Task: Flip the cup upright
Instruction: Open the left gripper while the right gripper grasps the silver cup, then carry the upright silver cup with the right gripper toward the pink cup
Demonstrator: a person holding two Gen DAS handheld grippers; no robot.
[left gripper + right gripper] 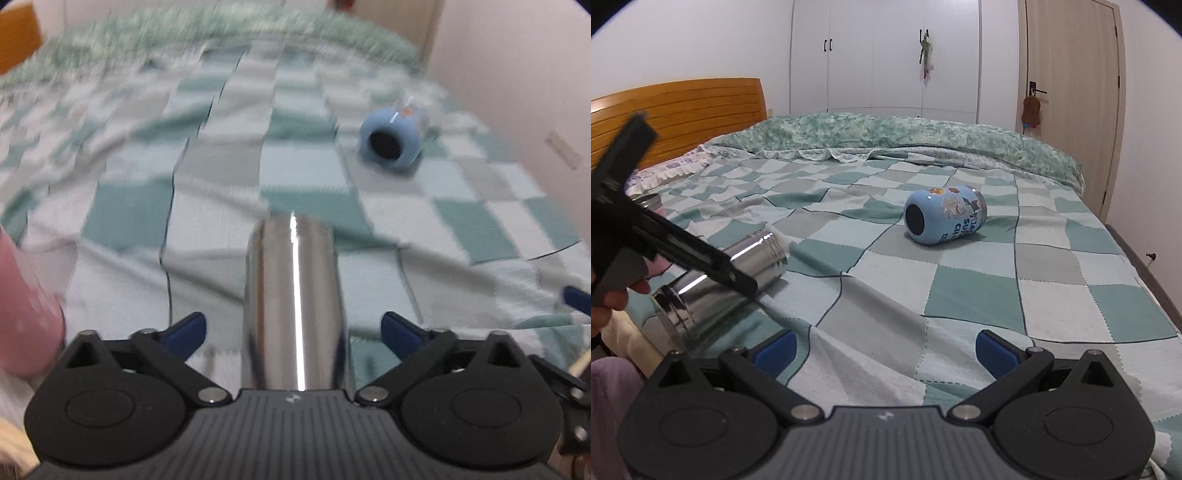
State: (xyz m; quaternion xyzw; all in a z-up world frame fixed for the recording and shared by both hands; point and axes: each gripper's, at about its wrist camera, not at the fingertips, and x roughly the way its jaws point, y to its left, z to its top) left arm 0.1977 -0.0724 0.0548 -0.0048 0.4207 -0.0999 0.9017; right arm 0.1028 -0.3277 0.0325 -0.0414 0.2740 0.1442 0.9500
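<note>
A shiny steel cup lies on its side on the checked bedspread, lengthwise between the wide-apart blue pads of my left gripper; the pads do not touch it. In the right wrist view the steel cup lies at the left with the left gripper's black body over it. A light blue cartoon cup lies on its side mid-bed, its dark base toward me; it also shows in the left wrist view. My right gripper is open and empty, low over the bedspread near the front.
A pink cup stands at the left edge, its steel rim visible in the right wrist view. A folded green duvet lies across the far side. A wooden headboard is at left, a wall and door at right.
</note>
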